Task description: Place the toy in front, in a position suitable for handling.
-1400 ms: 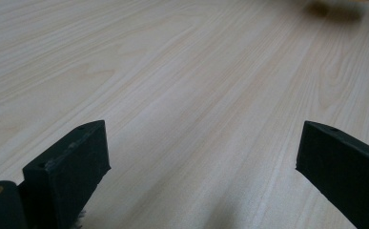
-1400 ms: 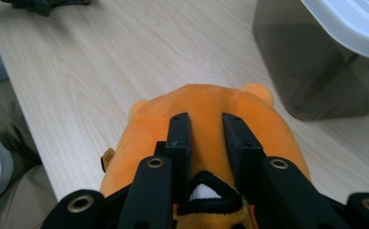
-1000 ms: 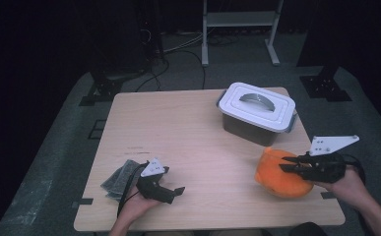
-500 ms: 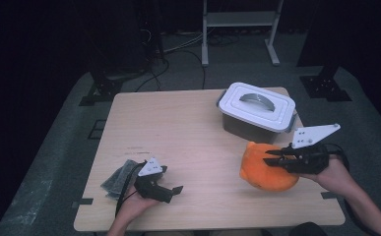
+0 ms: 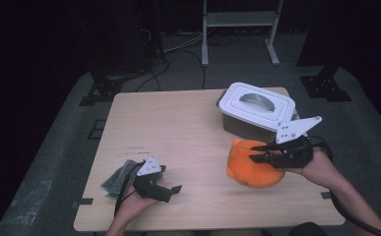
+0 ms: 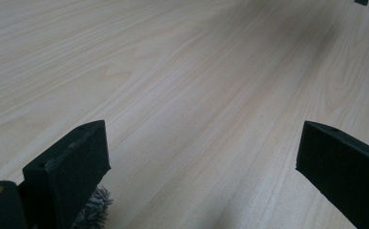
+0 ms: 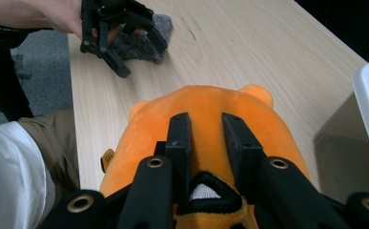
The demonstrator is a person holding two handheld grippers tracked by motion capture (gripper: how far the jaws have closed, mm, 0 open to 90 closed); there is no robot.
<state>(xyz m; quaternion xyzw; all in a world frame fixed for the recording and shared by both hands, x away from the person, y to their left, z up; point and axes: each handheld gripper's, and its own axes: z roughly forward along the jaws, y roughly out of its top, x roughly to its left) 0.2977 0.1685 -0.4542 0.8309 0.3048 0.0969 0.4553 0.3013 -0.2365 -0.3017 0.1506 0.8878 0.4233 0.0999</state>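
Toy: orange plush [image 5: 254, 164], rounded, two small ears, lower right of the high view.
Long axis: roughly left-right, ears leftward.
Right tongs [image 5: 258, 153]: clenched on plush.
Left tongs [image 5: 171, 193]: released.

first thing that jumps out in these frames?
The bright orange plush toy at the table's near right, pinched in the right gripper, whose jaws are nearly shut on a fold of its fabric. Just behind it stands a grey bin with a white handled lid. At the near left, the left gripper rests open on the wooden table beside a grey cloth.
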